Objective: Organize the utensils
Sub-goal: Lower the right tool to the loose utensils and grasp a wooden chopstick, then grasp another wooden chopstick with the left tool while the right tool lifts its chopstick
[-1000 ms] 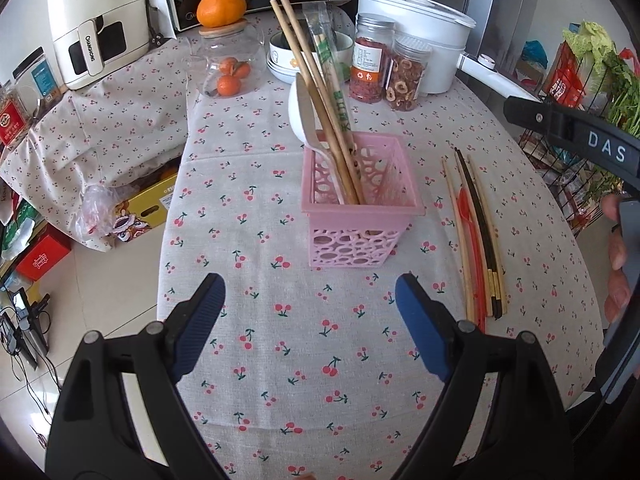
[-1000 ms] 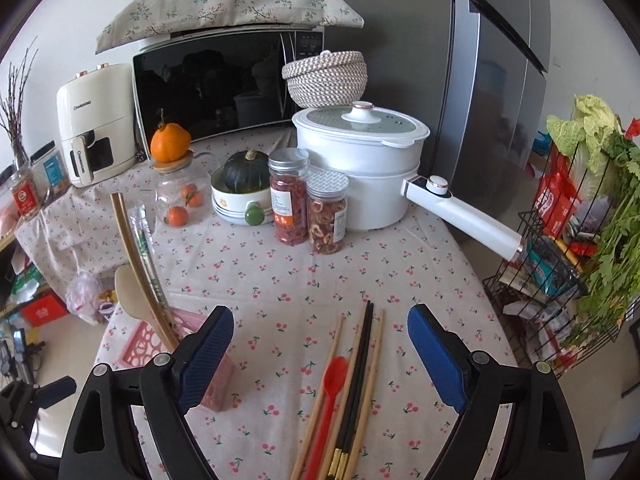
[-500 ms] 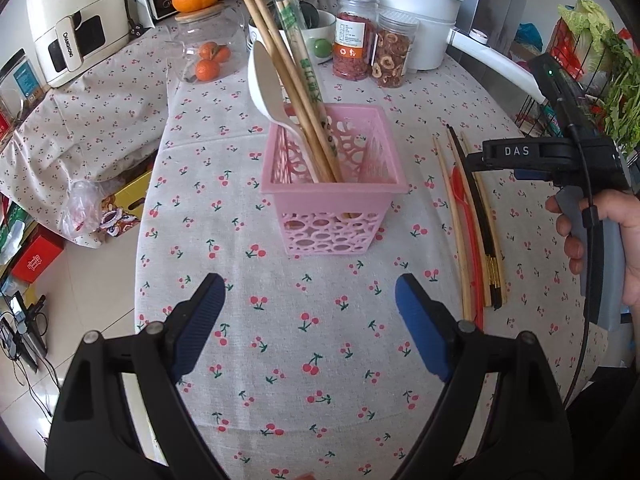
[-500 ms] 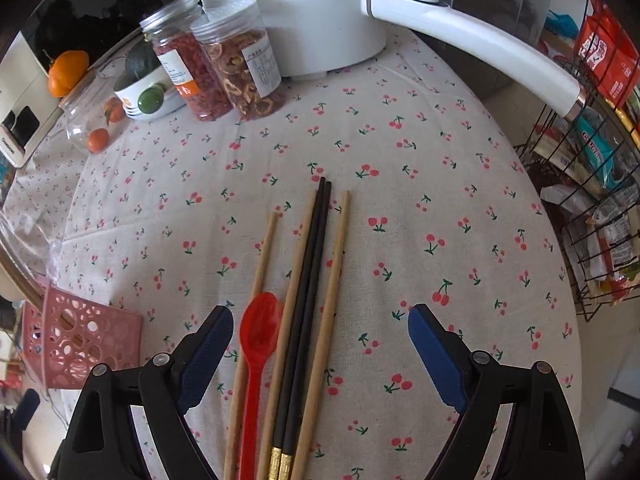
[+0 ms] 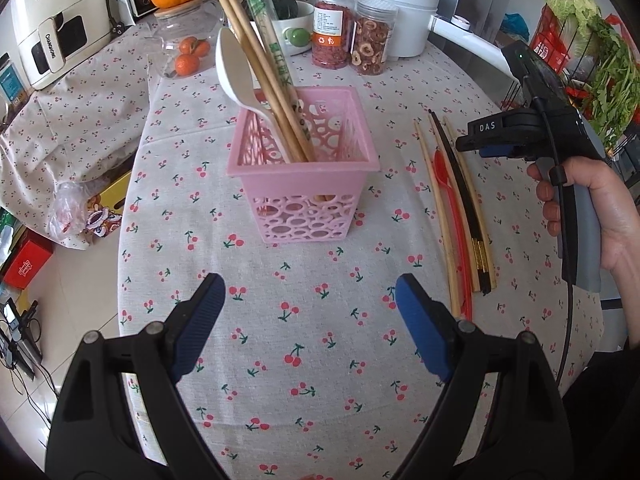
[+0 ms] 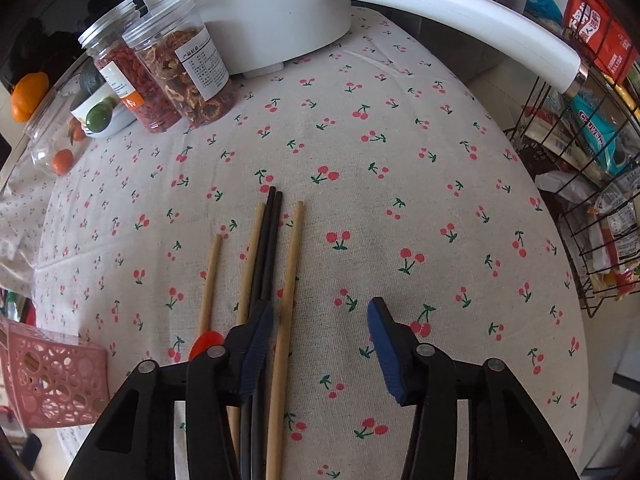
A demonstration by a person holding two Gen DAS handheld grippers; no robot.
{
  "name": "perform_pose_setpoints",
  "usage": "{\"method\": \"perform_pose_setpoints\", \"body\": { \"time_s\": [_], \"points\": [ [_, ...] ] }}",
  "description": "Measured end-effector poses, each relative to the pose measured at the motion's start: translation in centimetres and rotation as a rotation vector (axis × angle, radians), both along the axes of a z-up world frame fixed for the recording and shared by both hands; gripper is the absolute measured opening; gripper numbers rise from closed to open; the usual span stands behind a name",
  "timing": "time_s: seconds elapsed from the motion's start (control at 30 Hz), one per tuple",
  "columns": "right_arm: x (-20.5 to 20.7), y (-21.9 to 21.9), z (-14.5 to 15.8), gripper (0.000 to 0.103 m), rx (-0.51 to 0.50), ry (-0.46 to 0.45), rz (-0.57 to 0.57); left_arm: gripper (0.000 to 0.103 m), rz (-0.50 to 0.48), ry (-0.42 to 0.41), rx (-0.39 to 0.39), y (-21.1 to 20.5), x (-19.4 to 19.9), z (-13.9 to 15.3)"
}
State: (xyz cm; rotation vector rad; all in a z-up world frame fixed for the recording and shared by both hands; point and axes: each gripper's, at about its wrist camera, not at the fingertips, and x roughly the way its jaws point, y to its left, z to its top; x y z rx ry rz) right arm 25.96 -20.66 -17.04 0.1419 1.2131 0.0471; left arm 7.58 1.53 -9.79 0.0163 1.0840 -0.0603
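A pink perforated basket (image 5: 306,184) stands on the cherry-print tablecloth and holds a white spoon (image 5: 236,76), two wooden chopsticks (image 5: 256,60) and a wrapped pair. To its right lie wooden chopsticks (image 5: 434,208), a black pair (image 5: 460,192) and a red spoon (image 5: 450,200). My left gripper (image 5: 308,304) is open and empty, in front of the basket. My right gripper (image 6: 320,324) is open, low over the loose utensils, with the rightmost wooden chopstick (image 6: 290,280) between its fingers and the black pair (image 6: 268,240) under its left finger (image 6: 256,344). The basket's corner (image 6: 48,380) shows at lower left.
Two jars (image 5: 352,36) of dried food, a white pot (image 5: 380,0) with a long handle (image 6: 452,20), a bowl, a glass jar of oranges (image 5: 188,48) and an appliance (image 5: 52,28) stand at the back. A wire rack (image 6: 592,160) of packets stands off the table's right edge.
My right gripper has dropped down and forward onto the loose chopsticks and its jaws have narrowed. My left gripper has drawn slightly closer to the basket.
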Motion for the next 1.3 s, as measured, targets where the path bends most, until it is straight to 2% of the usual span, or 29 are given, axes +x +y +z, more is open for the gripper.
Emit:
{"method": "perform_pose_setpoints", "body": {
  "time_s": [0.17, 0.33, 0.37, 0.43, 0.53, 0.63, 0.7, 0.73, 0.8, 0.87, 1.0, 1.1, 1.3],
  "points": [
    [0.5, 0.1, -0.5, 0.033, 0.021, 0.014, 0.022, 0.087, -0.017, 0.002, -0.008, -0.5, 0.0, -0.1],
    [-0.4, 2.7, -0.5, 0.030, -0.130, -0.001, 0.136, 0.087, -0.047, -0.004, -0.019, -1.5, -0.3, 0.0],
    [-0.4, 2.6, -0.5, 0.028, -0.123, 0.011, 0.146, 0.087, -0.054, -0.005, -0.024, -1.7, -0.3, 0.0],
    [-0.6, 1.8, -0.4, 0.011, -0.098, 0.037, 0.143, 0.087, -0.069, 0.004, -0.044, -2.3, -0.4, -0.1],
    [-1.0, 0.0, -0.5, 0.007, -0.021, 0.066, 0.123, 0.084, -0.083, 0.020, -0.079, -3.5, -0.3, -0.3],
    [-1.7, -1.6, -0.5, 0.006, 0.040, 0.084, 0.113, 0.072, -0.122, 0.033, -0.099, -5.4, -0.1, -0.3],
    [-2.3, -2.6, -0.2, 0.006, 0.059, 0.078, 0.108, 0.057, -0.155, 0.040, -0.102, -6.9, 0.3, -0.4],
    [-2.8, -3.2, 0.1, 0.006, 0.069, 0.072, 0.106, 0.054, -0.163, 0.048, -0.112, -7.6, 0.7, -0.4],
    [-3.5, -4.4, 1.0, 0.006, 0.101, 0.060, 0.094, 0.043, -0.167, 0.071, -0.148, -8.9, 2.1, -0.6],
    [-4.3, -5.7, 1.7, 0.007, 0.128, 0.045, 0.086, 0.036, -0.153, 0.085, -0.167, -9.9, 4.1, -0.8],
    [-5.5, -7.7, 3.0, 0.007, 0.163, 0.022, 0.083, 0.027, -0.083, 0.090, -0.143, -11.0, 9.0, -1.5],
    [-5.6, -8.4, 3.3, 0.007, 0.183, 0.014, 0.074, 0.021, -0.021, 0.125, -0.137, -11.2, 12.2, -2.8],
    [-5.3, -8.9, 2.8, 0.007, 0.227, 0.031, 0.067, 0.013, 0.028, 0.154, -0.079, -12.1, 15.8, -5.0]
  ]
}}
